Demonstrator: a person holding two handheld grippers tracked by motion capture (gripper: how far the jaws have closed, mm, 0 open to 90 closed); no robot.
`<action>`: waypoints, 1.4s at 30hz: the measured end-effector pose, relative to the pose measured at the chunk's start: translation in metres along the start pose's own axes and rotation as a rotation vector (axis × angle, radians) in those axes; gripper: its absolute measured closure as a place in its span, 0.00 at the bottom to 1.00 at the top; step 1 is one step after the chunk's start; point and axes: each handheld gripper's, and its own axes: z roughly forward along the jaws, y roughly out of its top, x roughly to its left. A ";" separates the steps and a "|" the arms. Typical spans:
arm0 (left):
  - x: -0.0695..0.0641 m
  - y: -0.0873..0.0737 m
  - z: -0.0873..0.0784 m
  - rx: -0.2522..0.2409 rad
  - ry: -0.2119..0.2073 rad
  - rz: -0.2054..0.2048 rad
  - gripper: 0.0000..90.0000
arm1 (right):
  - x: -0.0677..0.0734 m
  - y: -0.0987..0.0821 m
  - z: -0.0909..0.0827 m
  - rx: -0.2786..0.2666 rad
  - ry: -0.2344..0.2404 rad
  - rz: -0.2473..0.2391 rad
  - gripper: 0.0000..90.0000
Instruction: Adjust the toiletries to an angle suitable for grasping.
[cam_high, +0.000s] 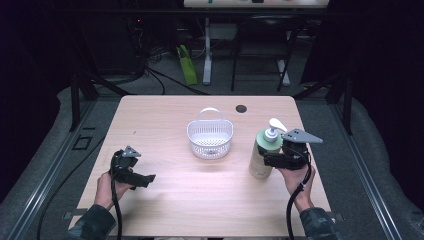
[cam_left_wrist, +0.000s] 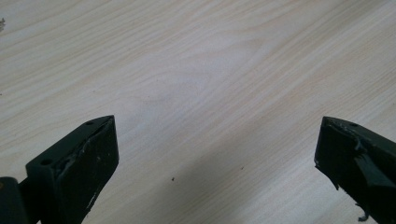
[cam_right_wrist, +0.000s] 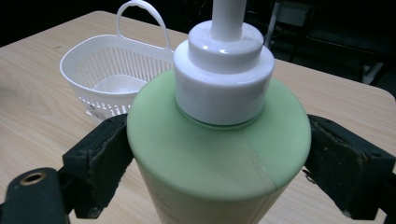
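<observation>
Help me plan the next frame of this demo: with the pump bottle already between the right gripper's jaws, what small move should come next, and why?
Probably lift the green pump bottle slightly and carry it toward the white basket. The right gripper has both jaws pressed to its sides, the basket sits open nearby, and the left gripper hangs open over bare table.

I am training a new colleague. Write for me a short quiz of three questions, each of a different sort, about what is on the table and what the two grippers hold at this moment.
1. True or false: the right gripper is shut on the pale green plastic pump bottle with a white dispenser head.
2. What lies between the jaws of the left gripper?
A. a sponge
B. nothing, bare light wooden table
C. a bottle cap
3. Fill in: the white perforated plastic basket with a loop handle stands to the ______ of the bottle in the high view.

Key: 1 true; 2 B; 3 left
</observation>
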 end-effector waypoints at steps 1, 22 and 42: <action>0.000 0.000 0.000 -0.001 0.000 0.001 0.00 | 0.001 0.000 0.001 -0.001 0.002 -0.001 0.13; 0.000 0.000 0.000 0.001 -0.002 0.002 0.00 | 0.022 0.005 0.008 0.003 0.073 -0.037 0.13; 0.000 0.000 0.000 0.005 -0.010 0.004 0.00 | 0.025 0.009 0.007 0.015 0.149 -0.029 0.00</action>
